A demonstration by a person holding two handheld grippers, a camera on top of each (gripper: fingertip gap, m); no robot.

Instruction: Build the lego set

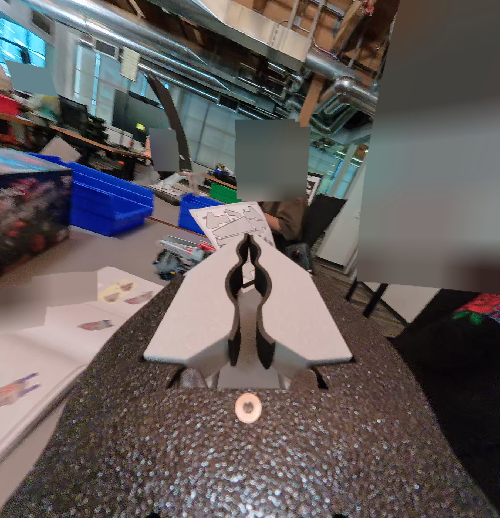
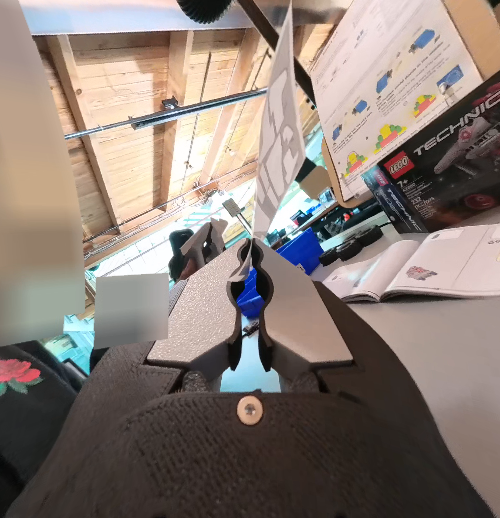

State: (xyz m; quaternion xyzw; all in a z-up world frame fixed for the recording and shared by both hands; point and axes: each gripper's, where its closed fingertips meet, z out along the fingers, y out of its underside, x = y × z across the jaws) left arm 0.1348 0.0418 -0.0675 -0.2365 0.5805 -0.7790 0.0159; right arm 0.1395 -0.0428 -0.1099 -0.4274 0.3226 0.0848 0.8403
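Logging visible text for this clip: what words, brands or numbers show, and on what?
I won't quote writing; these bear it.
Lego set box: logo, name, numbers, legible.
Poster behind it: print too small.
Open instruction booklet: page number, blurred.
Sticker sheet in right gripper: shapes only.

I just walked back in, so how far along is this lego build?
A partly built grey lego vehicle sits on the table. The right gripper pinches a white sticker sheet with grey shapes; the left gripper is shut near the same sheet. Loose black tyres remain unfitted, and the stickers still look unapplied.
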